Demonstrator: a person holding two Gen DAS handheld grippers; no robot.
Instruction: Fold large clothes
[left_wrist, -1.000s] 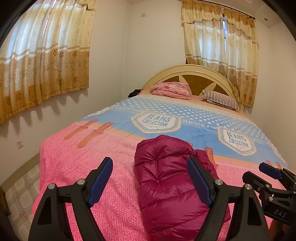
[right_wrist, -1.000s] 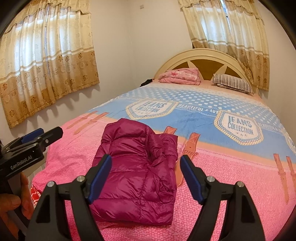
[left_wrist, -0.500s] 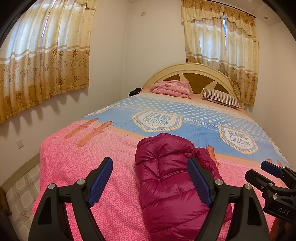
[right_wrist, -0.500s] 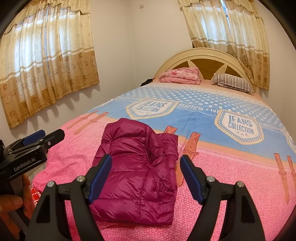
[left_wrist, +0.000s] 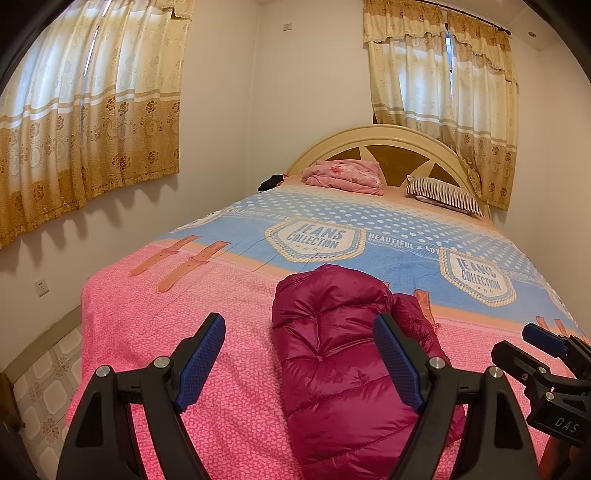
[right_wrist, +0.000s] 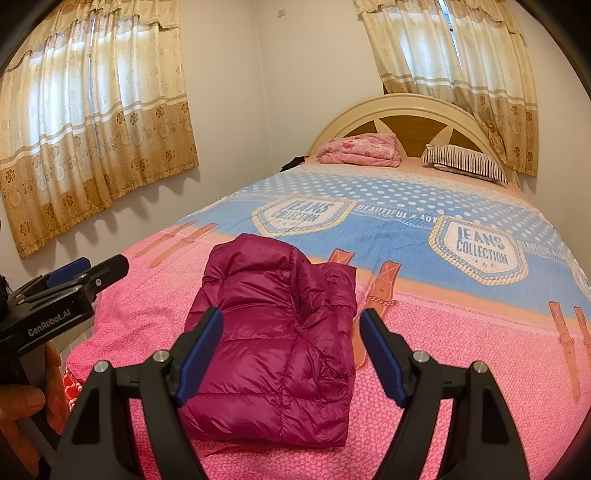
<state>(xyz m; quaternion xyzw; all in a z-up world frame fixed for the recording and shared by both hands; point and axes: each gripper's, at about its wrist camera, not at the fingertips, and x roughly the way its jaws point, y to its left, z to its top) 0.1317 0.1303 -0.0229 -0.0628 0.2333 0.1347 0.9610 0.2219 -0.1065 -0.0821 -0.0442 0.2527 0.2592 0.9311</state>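
A magenta puffer jacket (left_wrist: 343, 362) lies folded into a compact rectangle on the pink foot end of the bed; it also shows in the right wrist view (right_wrist: 277, 339). My left gripper (left_wrist: 299, 360) is open and empty, held above the bed just short of the jacket's left side. My right gripper (right_wrist: 291, 354) is open and empty, held above the jacket's near edge. Neither touches the jacket. The right gripper shows at the right of the left wrist view (left_wrist: 546, 354), and the left gripper at the left of the right wrist view (right_wrist: 74, 277).
The bed carries a pink and blue blanket (left_wrist: 332, 236). A folded pink quilt (left_wrist: 343, 175) and a striped pillow (left_wrist: 443, 194) lie by the headboard (left_wrist: 391, 136). Curtains (left_wrist: 81, 122) hang at left and behind. A tiled floor strip (left_wrist: 48, 387) runs along the left wall.
Both grippers have drawn back and risen slightly from the jacket, staying open. The jacket has not moved.
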